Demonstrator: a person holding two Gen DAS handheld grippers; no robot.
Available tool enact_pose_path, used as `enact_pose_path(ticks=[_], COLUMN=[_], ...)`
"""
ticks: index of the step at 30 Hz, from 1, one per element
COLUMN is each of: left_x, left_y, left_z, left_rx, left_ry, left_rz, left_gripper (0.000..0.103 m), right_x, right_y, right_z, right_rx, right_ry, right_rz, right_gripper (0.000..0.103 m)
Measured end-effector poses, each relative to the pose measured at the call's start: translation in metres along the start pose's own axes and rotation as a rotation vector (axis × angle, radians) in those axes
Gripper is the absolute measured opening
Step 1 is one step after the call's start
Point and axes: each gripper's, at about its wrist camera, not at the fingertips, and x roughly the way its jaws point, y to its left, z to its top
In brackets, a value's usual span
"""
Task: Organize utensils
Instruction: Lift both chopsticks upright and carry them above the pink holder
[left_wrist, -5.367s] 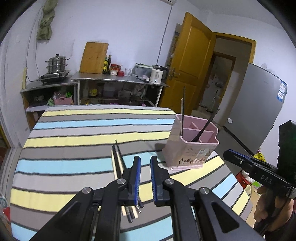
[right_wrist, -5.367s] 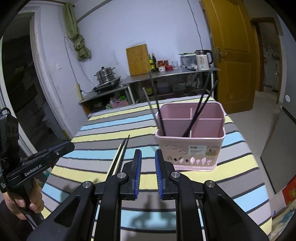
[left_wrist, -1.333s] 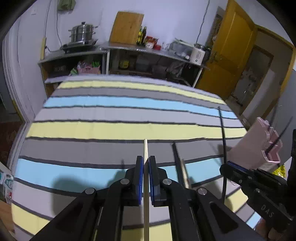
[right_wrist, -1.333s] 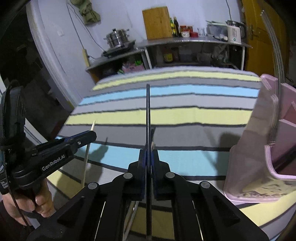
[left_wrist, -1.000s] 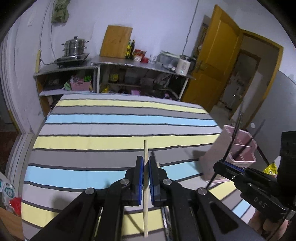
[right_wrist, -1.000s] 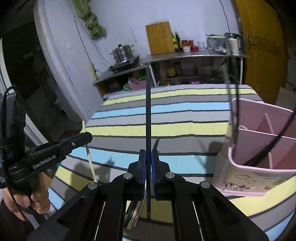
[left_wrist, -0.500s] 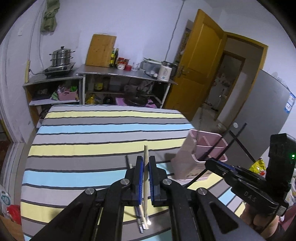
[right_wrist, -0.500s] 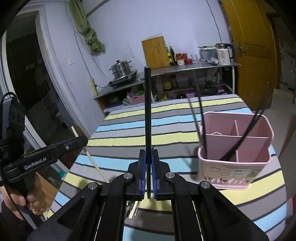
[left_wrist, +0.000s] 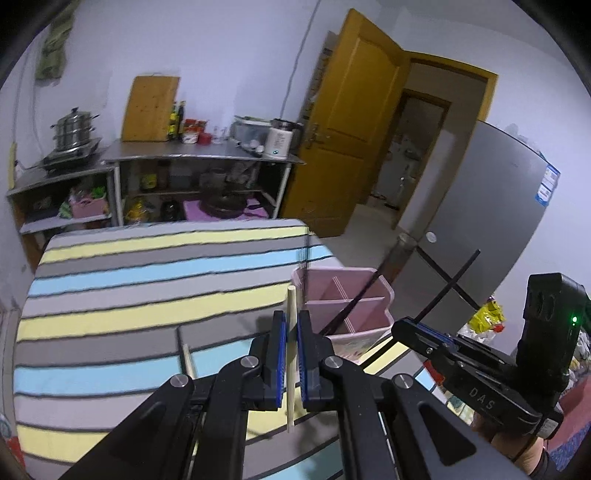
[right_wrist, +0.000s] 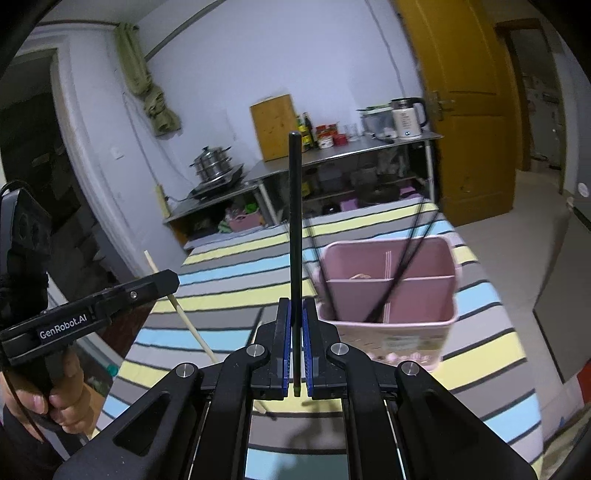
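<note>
My left gripper (left_wrist: 291, 325) is shut on a pale wooden chopstick (left_wrist: 291, 306) held upright above the striped table. My right gripper (right_wrist: 295, 314) is shut on a black chopstick (right_wrist: 294, 221), also upright. The pink divided utensil holder (left_wrist: 365, 325) stands just right of the left gripper and ahead-right of the right gripper (right_wrist: 388, 295). Black chopsticks (right_wrist: 406, 258) lean inside it. The right gripper shows in the left wrist view (left_wrist: 406, 326), and the left one in the right wrist view (right_wrist: 173, 277), left of the holder. Another wooden chopstick (left_wrist: 189, 360) lies on the table.
The table has a striped cloth (left_wrist: 147, 280) in grey, yellow and blue. Its right edge runs just past the holder. Metal shelves with pots and bottles (left_wrist: 184, 155) stand behind the table. A yellow door (left_wrist: 354, 122) and a grey fridge (left_wrist: 498, 206) are to the right.
Both grippers picked a chopstick off the table, wooden in the left and black in the right, lifted them and moved toward the pink holder, which now sits closer.
</note>
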Motion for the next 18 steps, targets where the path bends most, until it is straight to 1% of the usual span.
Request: enact_pose_path(ticks=[8, 13, 18], left_x=[0.011, 0.017, 0.035], left_y=[-0.027, -0.035, -0.038], left_z=[0.039, 0.062, 0.073], left_rx=[0.027, 0.047, 0.061], left_ry=[-0.063, -0.110, -0.128], left_rz=[-0.027, -0.020, -0.004], left_gripper=[0.005, 0.005, 0.005], right_x=[-0.022, -0.022, -0.017], right_y=[-0.026, -0.034, -0.039], right_z=[0.031, 0.050, 0.059], right_rx=[0.019, 0.022, 0.029], right_ry=[-0.082, -0.123, -0.143], right_rz=[-0.054, -0.073, -0.087], right_gripper=[0.006, 0.006, 0.006])
